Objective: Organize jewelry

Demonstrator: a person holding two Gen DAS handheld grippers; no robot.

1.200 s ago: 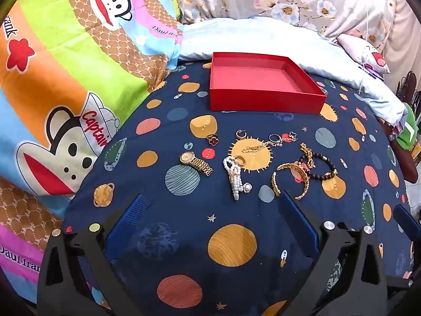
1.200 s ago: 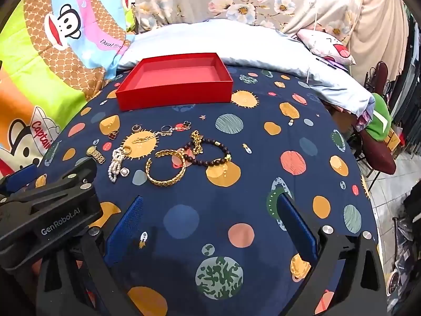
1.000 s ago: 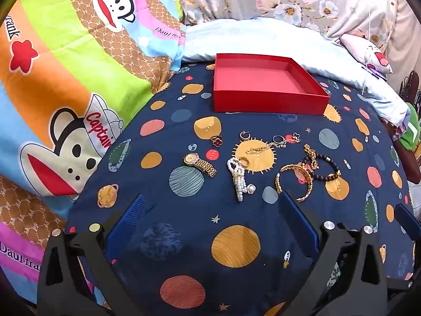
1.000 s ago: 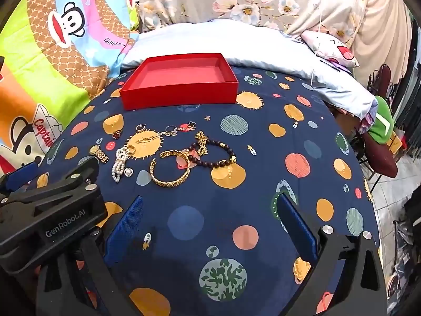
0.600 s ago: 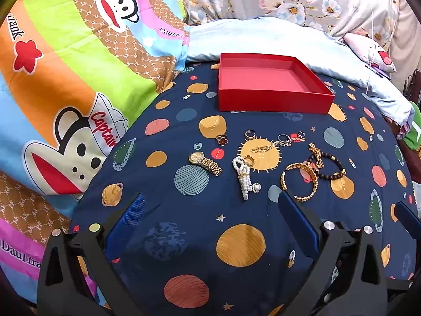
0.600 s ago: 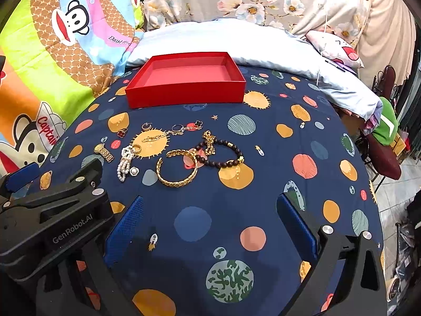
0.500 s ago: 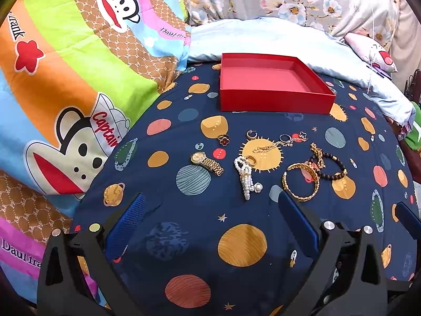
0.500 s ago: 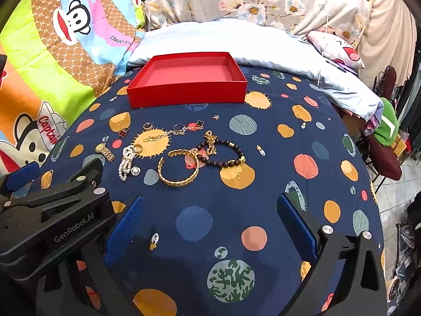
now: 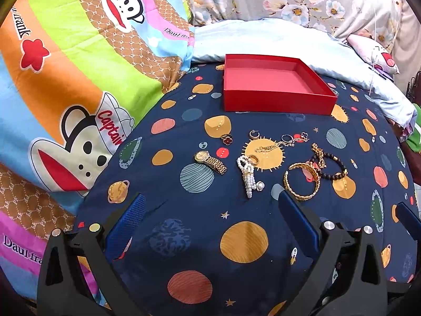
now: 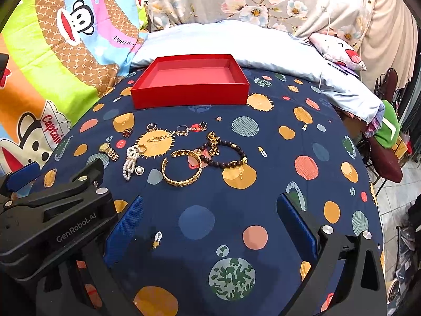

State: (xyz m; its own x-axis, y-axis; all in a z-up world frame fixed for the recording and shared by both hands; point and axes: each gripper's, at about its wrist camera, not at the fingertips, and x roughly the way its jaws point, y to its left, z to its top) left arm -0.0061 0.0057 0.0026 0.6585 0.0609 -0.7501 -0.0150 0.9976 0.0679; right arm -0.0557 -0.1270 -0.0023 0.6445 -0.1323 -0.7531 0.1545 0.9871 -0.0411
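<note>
In the left wrist view, the left gripper [image 9: 209, 217] hovers with its blue pads spread wide and nothing between them, above a navy planet-print sheet [image 9: 184, 210]. Beyond lie a gold watch [image 9: 210, 158], a pearl strand [image 9: 247, 175], a gold bangle [image 9: 301, 181] and a dark bead bracelet [image 9: 332, 166], all short of the empty red box [image 9: 276, 102].

In the right wrist view, the right gripper [image 10: 209, 218] likewise gapes wide and holds nothing. The bangle [image 10: 182, 168] overlaps the bead bracelet [image 10: 226, 154]; the red box [image 10: 189, 96] stands behind them.
</note>
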